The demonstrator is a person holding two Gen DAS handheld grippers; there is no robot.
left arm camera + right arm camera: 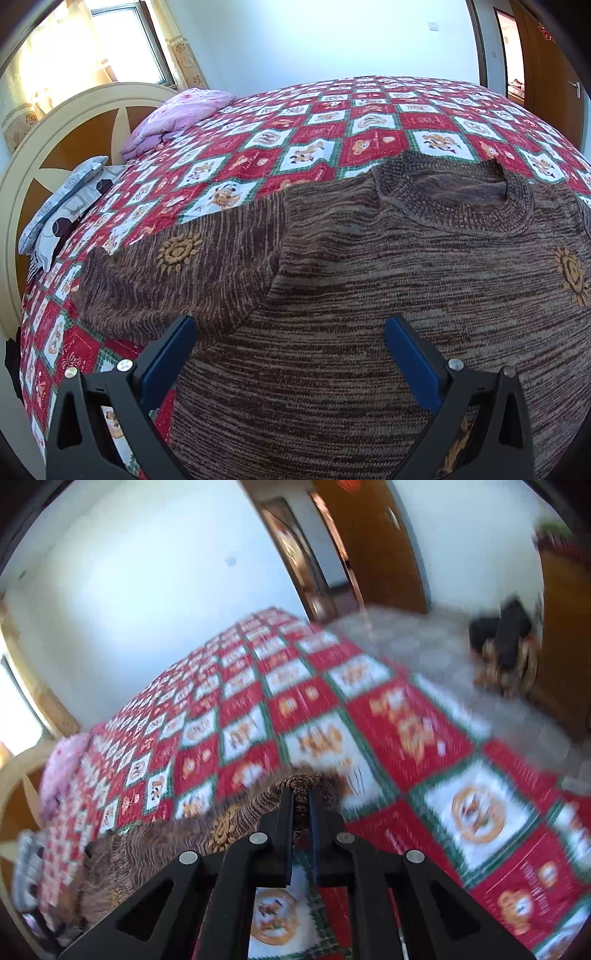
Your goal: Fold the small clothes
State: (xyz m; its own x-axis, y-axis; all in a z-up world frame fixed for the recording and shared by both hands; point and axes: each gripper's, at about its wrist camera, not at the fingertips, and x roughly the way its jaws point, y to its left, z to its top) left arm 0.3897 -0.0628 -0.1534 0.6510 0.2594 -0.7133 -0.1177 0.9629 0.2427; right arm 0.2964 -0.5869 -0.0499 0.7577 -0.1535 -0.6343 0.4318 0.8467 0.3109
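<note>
Nearest us, left gripper [290,345] jaws gape wide over the brown sweater [369,295], flat on the bed [314,122]. Our right gripper [301,797] jaws pinch its edge; knit could slip free and spoil the fold.

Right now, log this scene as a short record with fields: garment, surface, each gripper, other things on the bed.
garment: brown knit sweater, spread out front up, neck hole away from the left wrist camera
surface: bed with a red, white and green checked quilt
left gripper: open, above the sweater, nothing between the fingers
right gripper: shut on the sweater, pinching a fold of its edge at the fingertips
other things: pink folded blanket and grey patterned pillow by the headboard
</note>
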